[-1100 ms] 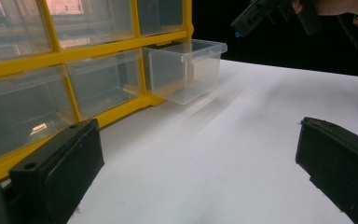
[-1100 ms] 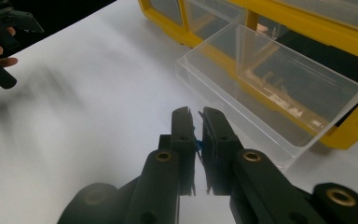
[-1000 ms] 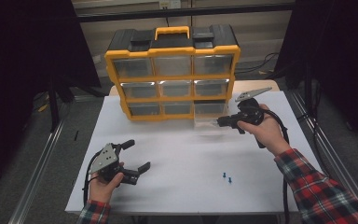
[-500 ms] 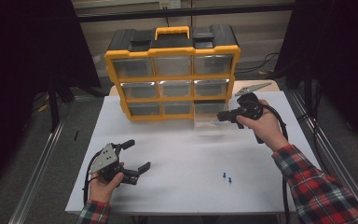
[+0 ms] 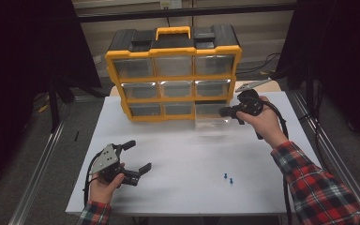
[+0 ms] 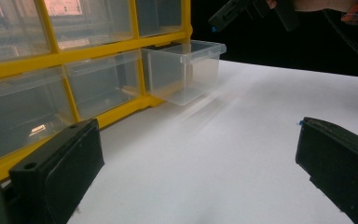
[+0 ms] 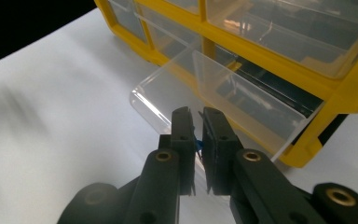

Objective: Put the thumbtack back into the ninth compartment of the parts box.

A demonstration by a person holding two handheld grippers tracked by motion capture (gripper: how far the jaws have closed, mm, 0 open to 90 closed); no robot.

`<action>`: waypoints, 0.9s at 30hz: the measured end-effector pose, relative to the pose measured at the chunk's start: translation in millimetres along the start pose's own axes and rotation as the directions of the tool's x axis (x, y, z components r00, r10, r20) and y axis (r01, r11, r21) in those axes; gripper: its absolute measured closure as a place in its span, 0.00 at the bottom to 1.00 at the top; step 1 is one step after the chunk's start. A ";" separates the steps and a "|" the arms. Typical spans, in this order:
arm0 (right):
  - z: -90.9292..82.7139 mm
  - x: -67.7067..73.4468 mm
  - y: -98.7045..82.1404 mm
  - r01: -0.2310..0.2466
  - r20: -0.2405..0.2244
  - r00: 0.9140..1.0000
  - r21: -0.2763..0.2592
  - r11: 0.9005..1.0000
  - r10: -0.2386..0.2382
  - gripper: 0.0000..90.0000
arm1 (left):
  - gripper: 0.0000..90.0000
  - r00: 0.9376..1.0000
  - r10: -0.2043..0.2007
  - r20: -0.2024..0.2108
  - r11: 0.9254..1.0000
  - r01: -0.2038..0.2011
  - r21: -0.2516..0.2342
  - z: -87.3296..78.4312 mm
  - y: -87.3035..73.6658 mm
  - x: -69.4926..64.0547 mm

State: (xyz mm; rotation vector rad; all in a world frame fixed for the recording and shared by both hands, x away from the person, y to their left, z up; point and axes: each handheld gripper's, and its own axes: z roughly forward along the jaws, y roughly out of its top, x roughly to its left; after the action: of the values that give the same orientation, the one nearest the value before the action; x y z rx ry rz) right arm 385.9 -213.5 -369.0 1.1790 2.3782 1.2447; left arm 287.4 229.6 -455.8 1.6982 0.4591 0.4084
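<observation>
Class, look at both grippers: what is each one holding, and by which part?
The right gripper pinches a small blue thing above the open clear drawer; which part it grips cannot be told. The left gripper stands open, holding nothing.

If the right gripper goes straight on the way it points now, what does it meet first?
Most likely the open clear drawer at the bottom right of the yellow organizer. The right gripper, shut on a small blue piece, points into it; depth is unclear.

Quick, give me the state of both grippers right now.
Left gripper: open, holding nothing, low over the white table.
Right gripper: closed on a small blue piece, above the pulled-out clear drawer.
</observation>
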 end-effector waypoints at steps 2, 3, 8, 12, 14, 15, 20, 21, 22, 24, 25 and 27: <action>1.7 -1.8 0.0 -0.006 0.007 1.000 -0.006 1.000 0.006 0.94 | 0.01 1.000 -0.011 -0.002 1.000 0.011 -0.006 0.8 -0.3 -0.3; 2.3 -2.9 0.0 -0.010 0.008 1.000 -0.008 1.000 0.010 0.94 | 0.01 1.000 -0.011 -0.002 1.000 0.011 -0.006 0.8 -0.3 -0.3; 6.8 -7.7 1.7 -0.019 0.031 0.999 -0.020 1.000 0.019 0.94 | 0.01 1.000 -0.011 0.001 1.000 0.011 -0.006 1.0 -0.3 -0.4; 9.8 -11.3 2.7 -0.024 0.050 0.998 -0.020 1.000 0.025 0.94 | 0.01 1.000 -0.012 0.001 1.000 0.012 -0.006 0.9 -0.5 -0.2; 11.1 -12.7 2.5 -0.022 0.051 0.998 -0.023 0.999 0.023 0.94 | 0.01 1.000 -0.003 0.000 1.000 0.003 0.001 0.5 -0.4 0.4; 13.5 -14.4 1.7 -0.036 0.061 0.997 -0.012 0.999 0.037 0.94 | 0.01 1.000 -0.003 0.002 1.000 0.003 0.002 0.6 -0.5 0.5; 23.3 -17.7 0.5 -0.032 0.062 0.998 -0.009 0.999 0.033 0.94 | 0.01 1.000 -0.001 0.004 1.000 0.001 0.004 0.8 -0.5 0.4; 23.3 -17.7 0.5 -0.032 0.062 0.998 -0.009 0.999 0.033 0.94 | 0.01 1.000 -0.002 0.004 1.000 0.002 0.004 0.8 -0.5 0.4; 25.0 -16.6 0.5 -0.040 0.065 0.997 -0.005 0.999 0.040 0.94 | 0.01 1.000 0.001 -0.026 1.000 -0.001 0.012 0.4 -0.1 -0.8; 30.5 -13.2 1.9 -0.028 0.058 0.998 0.002 1.000 0.027 0.94 | 0.01 1.000 0.001 -0.027 1.000 -0.001 0.016 0.3 -0.3 -0.3; 31.9 -12.0 2.4 -0.022 0.055 0.998 -0.003 1.000 0.022 0.94 | 0.01 1.000 0.011 -0.028 1.000 -0.010 0.020 0.1 -0.2 0.1; 33.3 -10.0 3.6 -0.026 0.054 0.998 -0.007 1.000 0.026 0.94 | 0.01 1.000 0.002 -0.027 1.000 -0.002 0.020 0.4 -0.5 -0.6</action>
State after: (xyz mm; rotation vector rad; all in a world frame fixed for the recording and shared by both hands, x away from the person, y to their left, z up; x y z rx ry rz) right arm 411.4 -199.7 -388.7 1.2293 2.3260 1.2120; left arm 287.0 229.0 -456.4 1.7142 0.4832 0.4301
